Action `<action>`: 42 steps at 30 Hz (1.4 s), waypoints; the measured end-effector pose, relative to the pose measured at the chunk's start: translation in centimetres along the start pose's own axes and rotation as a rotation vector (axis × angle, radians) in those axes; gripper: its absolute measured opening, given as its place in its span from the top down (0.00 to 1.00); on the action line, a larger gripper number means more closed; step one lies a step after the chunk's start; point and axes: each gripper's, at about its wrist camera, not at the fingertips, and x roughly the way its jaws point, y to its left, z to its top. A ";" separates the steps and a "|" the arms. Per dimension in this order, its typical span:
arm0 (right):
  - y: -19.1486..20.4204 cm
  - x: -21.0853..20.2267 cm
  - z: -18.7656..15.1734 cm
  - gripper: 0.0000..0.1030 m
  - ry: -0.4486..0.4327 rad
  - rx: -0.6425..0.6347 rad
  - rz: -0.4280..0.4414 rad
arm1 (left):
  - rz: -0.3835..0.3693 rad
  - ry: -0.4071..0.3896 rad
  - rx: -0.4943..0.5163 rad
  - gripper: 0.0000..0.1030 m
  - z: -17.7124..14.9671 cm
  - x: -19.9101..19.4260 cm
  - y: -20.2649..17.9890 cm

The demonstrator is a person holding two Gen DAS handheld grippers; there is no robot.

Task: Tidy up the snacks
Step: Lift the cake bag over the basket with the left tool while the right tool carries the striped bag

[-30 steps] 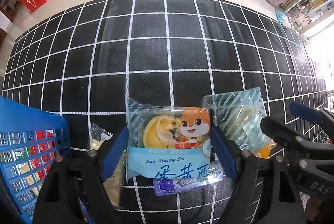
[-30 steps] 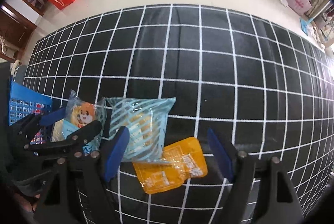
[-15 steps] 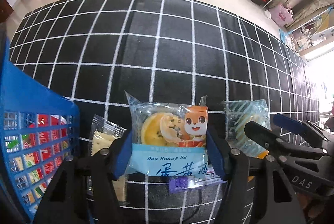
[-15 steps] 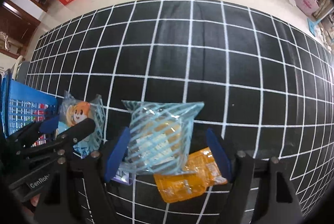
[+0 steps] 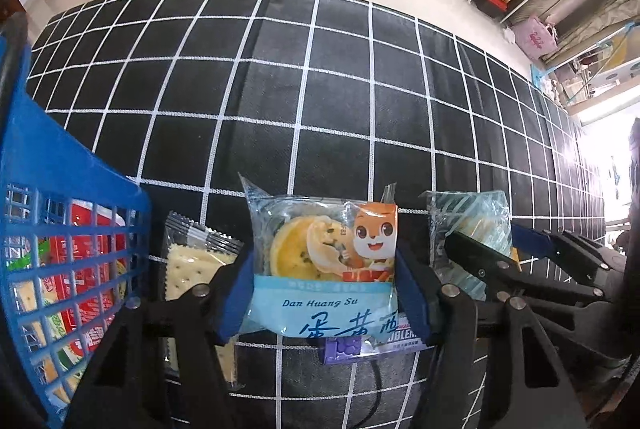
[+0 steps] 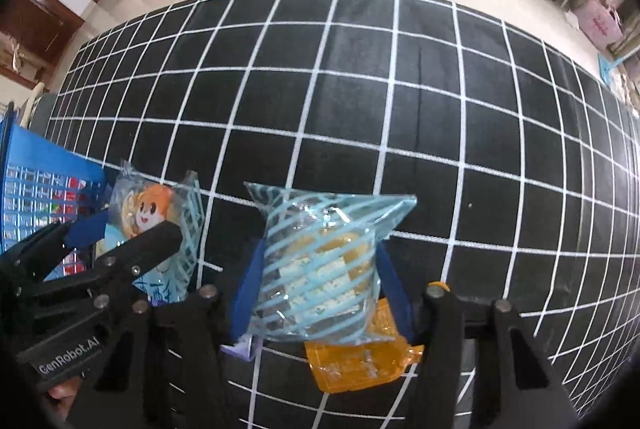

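Blue basket (image 5: pixel 60 165) at left; beside it left gripper (image 5: pixel 324 293) fingers clamp fox packet (image 5: pixel 324 269); right gripper (image 6: pixel 320 289) clamps striped packet (image 6: pixel 320 261) further right.

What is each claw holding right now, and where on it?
Left claw: fox-print pastry packet, pinched across its lower side edges. Right claw: blue-striped packet, pinched across its lower sides.

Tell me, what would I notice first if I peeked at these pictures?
Probably the fox-cartoon pastry packet pinched in the left gripper, right beside the blue basket of snacks. Next, the blue-striped packet squeezed in the right gripper, above an orange packet on the black checked cloth.
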 end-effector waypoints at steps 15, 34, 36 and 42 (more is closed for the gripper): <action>3.8 -7.5 -6.5 0.48 -0.151 -0.034 -0.028 | -0.025 -0.094 0.085 0.40 -4.3 -7.1 -1.3; 12.1 -16.5 -6.9 0.47 -0.293 -0.126 0.018 | -0.020 -0.307 0.119 0.40 -8.0 -21.9 4.5; 13.2 -16.8 -6.8 0.47 -0.296 -0.139 0.017 | -0.018 -0.316 0.106 0.40 -7.7 -22.2 5.7; 16.4 -16.2 -5.8 0.47 -0.285 -0.173 0.039 | -0.009 -0.318 0.065 0.40 -7.7 -23.0 10.3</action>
